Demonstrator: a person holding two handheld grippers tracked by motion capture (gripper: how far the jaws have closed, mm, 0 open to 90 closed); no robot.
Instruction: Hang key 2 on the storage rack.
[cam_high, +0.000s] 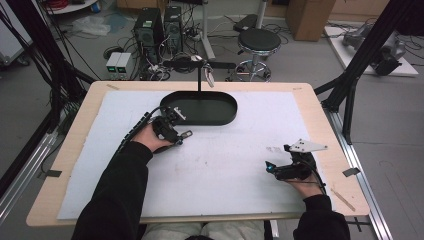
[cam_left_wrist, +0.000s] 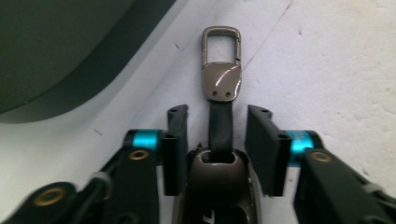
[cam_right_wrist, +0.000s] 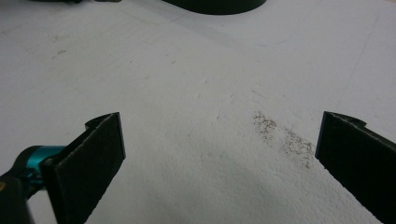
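Between the pads of your left tool (cam_left_wrist: 217, 140) lies a key fob (cam_left_wrist: 220, 93), flat on the white mat (cam_left_wrist: 327, 70) that covers the table (cam_high: 320, 107); its long axis runs straight away from that tool, with the open metal clasp loop at the far end, the brown plate with two rivets behind it, then a dark strap leading back into a rounded brown body low between the jaws; in the left gripper view a gap shows on both sides of the strap, so your left tool stands partly drawn in around the fob but not pressing on it, at least where the strap is; whether the pads touch the wider body lower down you cannot tell from that view; from the high view the fob (cam_high: 185, 134) points to the right, just in front of the black oval tray (cam_high: 227, 117), near its rim but apart from it; the tray's floor looks bare where your left hand (cam_high: 155, 137) and left tool (cam_high: 176, 141) do not cover it; the left gripper view adds the tray's dark curved wall at upper left; your right tool (cam_right_wrist: 219, 154) is spread wide over bare, speckled mat, with nothing between its pads; the high view places it (cam_high: 270, 167) well apart from the fob, near the mat's right side, in your right hand (cam_high: 300, 172).
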